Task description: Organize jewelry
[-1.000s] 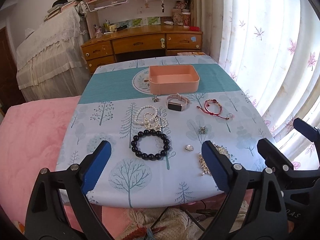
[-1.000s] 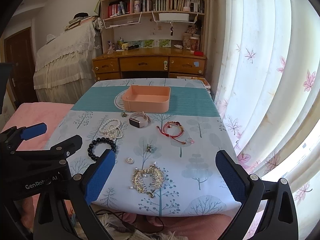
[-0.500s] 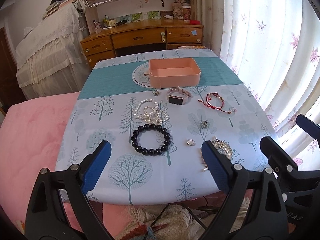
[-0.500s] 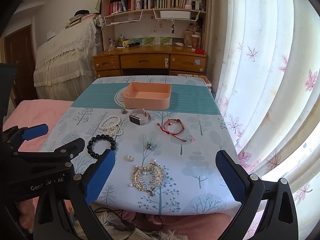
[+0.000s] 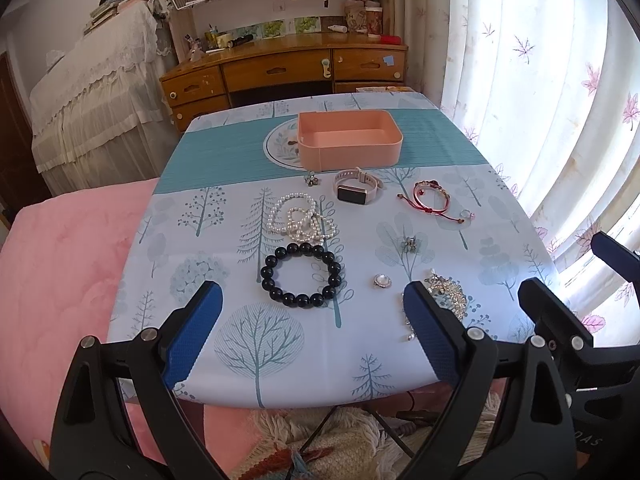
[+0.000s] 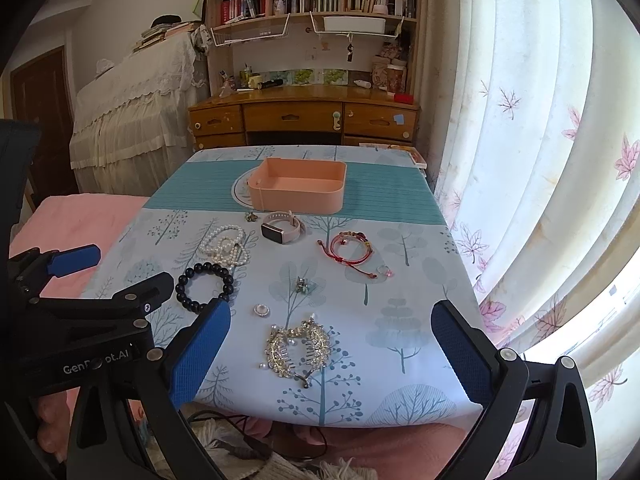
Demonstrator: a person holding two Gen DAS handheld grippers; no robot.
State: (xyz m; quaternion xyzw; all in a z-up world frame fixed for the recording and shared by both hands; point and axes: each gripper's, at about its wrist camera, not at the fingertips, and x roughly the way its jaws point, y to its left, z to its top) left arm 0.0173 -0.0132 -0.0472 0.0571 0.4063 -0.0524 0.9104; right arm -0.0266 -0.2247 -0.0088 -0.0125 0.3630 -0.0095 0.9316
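Observation:
An empty pink box (image 5: 349, 144) (image 6: 299, 191) stands at the table's far middle. In front of it lie a watch (image 5: 354, 191) (image 6: 281, 229), a pearl strand (image 5: 301, 221) (image 6: 225, 245), a red cord bracelet (image 5: 431, 197) (image 6: 350, 249), a black bead bracelet (image 5: 301, 274) (image 6: 204, 286), a small round brooch (image 5: 382, 281) (image 6: 261, 310) and a gold hair comb (image 5: 446, 297) (image 6: 297, 347). My left gripper (image 5: 312, 328) is open above the near edge, behind the black bracelet. My right gripper (image 6: 330, 348) is open around the gold comb's position, above it.
The table wears a tree-print cloth (image 5: 256, 332) with a teal band. Small earrings (image 5: 410, 243) (image 6: 301, 285) and a ring (image 6: 383, 270) lie among the jewelry. A pink bed (image 5: 60, 264) is at left, curtains (image 6: 540, 160) at right, a wooden desk (image 5: 288, 72) behind.
Both grippers have risen and tilted downward a little, so the table sits lower and fuller in view. Nothing on the table has moved.

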